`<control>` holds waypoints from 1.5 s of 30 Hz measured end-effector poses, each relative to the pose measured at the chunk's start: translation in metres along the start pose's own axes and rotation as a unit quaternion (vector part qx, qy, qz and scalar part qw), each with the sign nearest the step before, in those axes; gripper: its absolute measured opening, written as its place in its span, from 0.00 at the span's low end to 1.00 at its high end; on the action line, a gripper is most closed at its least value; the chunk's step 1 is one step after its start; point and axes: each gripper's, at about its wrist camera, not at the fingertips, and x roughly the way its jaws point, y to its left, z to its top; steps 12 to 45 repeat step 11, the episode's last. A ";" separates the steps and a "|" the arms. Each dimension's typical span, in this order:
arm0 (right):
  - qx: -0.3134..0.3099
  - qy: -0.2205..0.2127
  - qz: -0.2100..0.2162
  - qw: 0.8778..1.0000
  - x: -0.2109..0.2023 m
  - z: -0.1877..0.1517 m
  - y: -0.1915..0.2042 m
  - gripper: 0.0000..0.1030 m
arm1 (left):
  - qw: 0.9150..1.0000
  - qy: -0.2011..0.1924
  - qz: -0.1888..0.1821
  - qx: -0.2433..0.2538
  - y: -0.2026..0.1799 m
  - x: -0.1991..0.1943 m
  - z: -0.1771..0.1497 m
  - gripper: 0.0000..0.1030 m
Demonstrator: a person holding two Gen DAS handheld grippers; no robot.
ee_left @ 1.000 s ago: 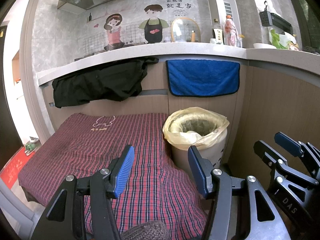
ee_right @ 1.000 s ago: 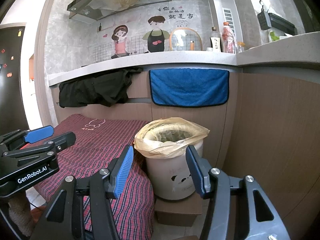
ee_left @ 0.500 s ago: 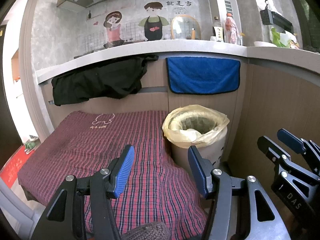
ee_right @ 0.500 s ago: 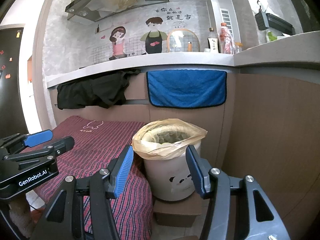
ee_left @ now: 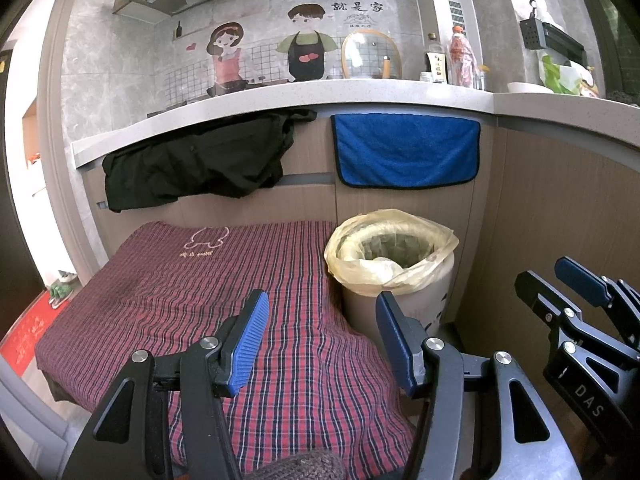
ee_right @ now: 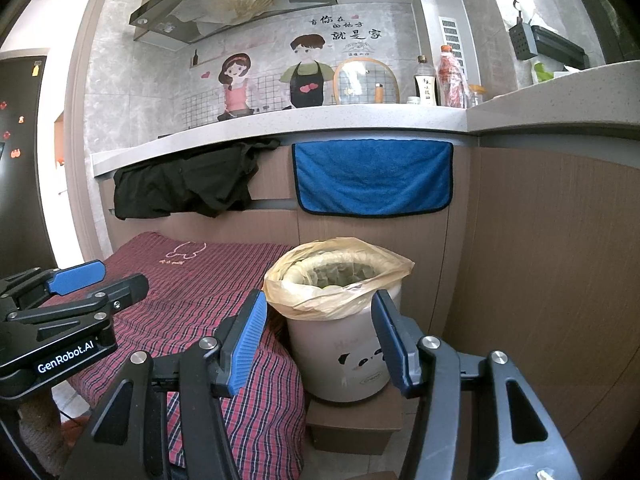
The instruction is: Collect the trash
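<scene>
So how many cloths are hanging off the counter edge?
2: a black cloth on the left and a blue towel on the right, above the bin. Others may be hidden out of frame.

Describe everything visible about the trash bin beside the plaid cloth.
The trash bin is a white, plastic-looking cylinder with a small panda print on its front. It stands upright on a low brown box, pressed against the red plaid cloth and close to the wood-grain cabinet below the blue towel. A translucent yellowish bag lines it, folded loosely over the rim. Pale crumpled contents show inside.
</scene>
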 end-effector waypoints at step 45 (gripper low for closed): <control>0.000 -0.001 -0.003 1.000 0.000 0.000 -0.001 0.50 | 1.000 0.007 -0.006 0.004 -0.003 0.005 0.000 0.55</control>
